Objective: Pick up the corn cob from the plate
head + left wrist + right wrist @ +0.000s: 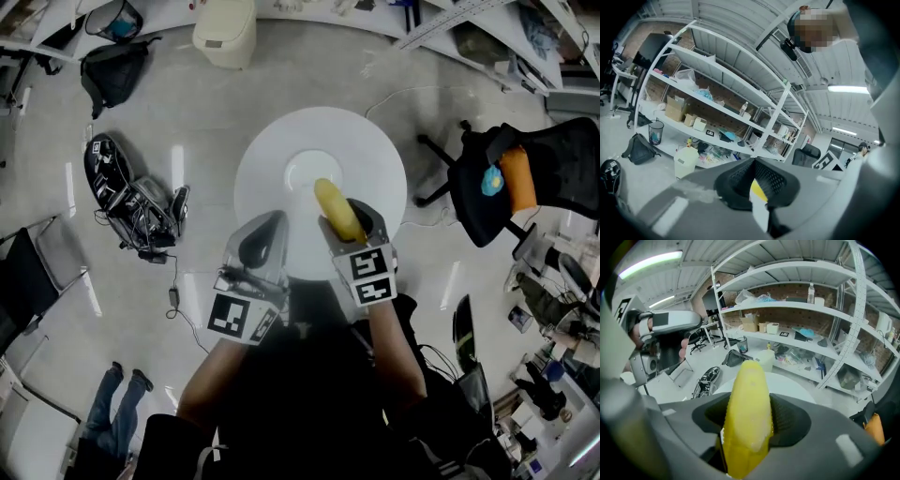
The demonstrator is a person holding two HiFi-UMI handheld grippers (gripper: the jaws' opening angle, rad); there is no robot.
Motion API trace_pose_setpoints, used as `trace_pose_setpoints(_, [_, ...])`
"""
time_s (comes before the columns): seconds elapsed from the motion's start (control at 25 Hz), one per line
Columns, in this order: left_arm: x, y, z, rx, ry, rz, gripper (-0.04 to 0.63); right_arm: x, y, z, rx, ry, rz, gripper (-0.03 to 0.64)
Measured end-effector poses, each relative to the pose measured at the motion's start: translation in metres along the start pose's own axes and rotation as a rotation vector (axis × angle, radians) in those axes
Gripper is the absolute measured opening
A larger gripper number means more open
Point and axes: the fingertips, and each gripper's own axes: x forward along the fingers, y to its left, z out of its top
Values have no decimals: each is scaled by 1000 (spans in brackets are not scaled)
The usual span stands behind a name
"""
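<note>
Grey floor (202,122) spreads wide beneath both hands. At the plate's (309,141) near rim, the left gripper (262,242) points almost level and is clenched on that edge. The right gripper (350,221) tilts steeply down, grasping the corn cob (333,203) above the plate's centre.

Smooth, waxy yellow plastic on the corn cob (747,394). Smooth white plate (258,155). Matt, ribbed black pads (790,416) in the right hand-held gripper (747,405).

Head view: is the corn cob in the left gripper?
No, the corn cob is clamped between the jaws of the right gripper, over the plate.
</note>
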Motion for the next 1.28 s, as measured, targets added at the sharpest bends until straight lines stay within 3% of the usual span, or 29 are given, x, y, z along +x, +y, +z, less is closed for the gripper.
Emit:
trace_pose_setpoints(0.72, [-53,-41,49,80,-74,-36,5,-84,24,26,133,-211,-51,256])
trace_pose_setpoints(1.28, [-84,-70,80,156,-147,-94,5,-157,38,52,138,-413,-115,256])
